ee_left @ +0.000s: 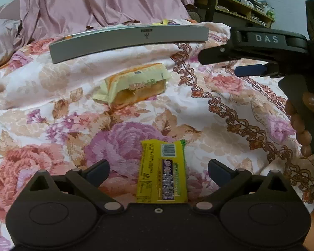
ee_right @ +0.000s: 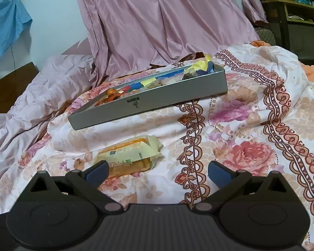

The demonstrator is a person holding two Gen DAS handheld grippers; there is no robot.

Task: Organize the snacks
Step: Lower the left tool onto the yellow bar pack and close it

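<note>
Two snack packets are lying loose on the floral bedspread (ee_left: 52, 129): one pale yellow cake packet (ee_left: 134, 83) and one bright yellow-green bar (ee_left: 163, 171). One grey tray (ee_right: 157, 98) is sitting beyond them, holding a pile of wrapped snacks (ee_right: 198, 69) too jumbled to count. Two grippers are showing, the left gripper (ee_left: 159, 171) and the right gripper (ee_right: 159, 171), each spreading two fingers.

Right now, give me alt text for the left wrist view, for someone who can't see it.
The open left gripper hovers over a yellow-and-purple wrapped snack bar lying between its fingers on a floral bedspread. Beyond it lie a pale yellow packaged cake and a grey metal tray; the right gripper enters from the right.
</note>
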